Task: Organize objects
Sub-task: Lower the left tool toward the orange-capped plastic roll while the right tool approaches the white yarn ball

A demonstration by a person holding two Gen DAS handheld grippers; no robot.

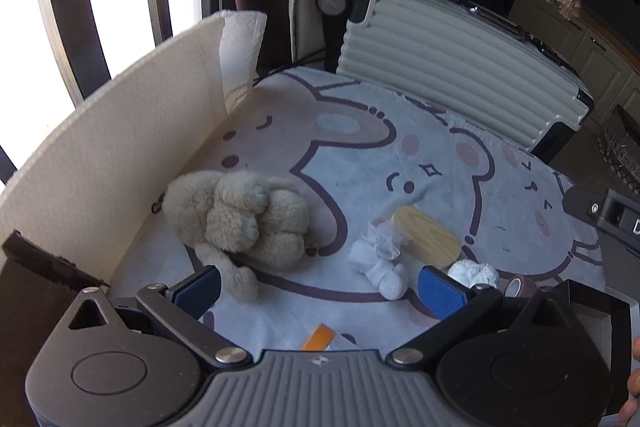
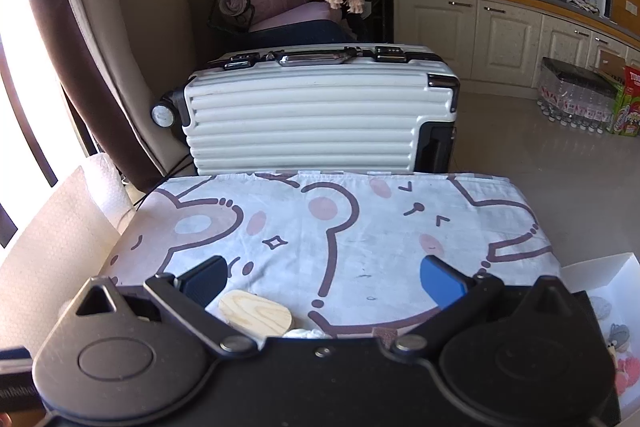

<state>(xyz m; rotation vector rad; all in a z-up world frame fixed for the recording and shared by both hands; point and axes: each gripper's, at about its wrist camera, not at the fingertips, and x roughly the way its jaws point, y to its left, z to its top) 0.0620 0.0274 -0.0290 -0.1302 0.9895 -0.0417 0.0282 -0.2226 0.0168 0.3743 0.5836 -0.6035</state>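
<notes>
A beige plush toy (image 1: 240, 219) lies on the cartoon-print cloth (image 1: 340, 147) at the left. White balled socks (image 1: 380, 263) and a second white bundle (image 1: 474, 273) lie beside an oval wooden block (image 1: 426, 237). An orange item (image 1: 318, 337) lies near my left gripper's base. My left gripper (image 1: 320, 287) is open and empty above the cloth, just short of the plush and the socks. My right gripper (image 2: 324, 281) is open and empty; the wooden block (image 2: 256, 313) sits by its left finger, with a white bundle (image 2: 308, 333) at its base.
A cream board (image 1: 120, 155) stands along the table's left side. A white ribbed suitcase (image 2: 316, 115) stands behind the table's far edge. A white box (image 2: 608, 291) with small toys sits at the right. A roll of tape (image 1: 514, 285) lies at the right.
</notes>
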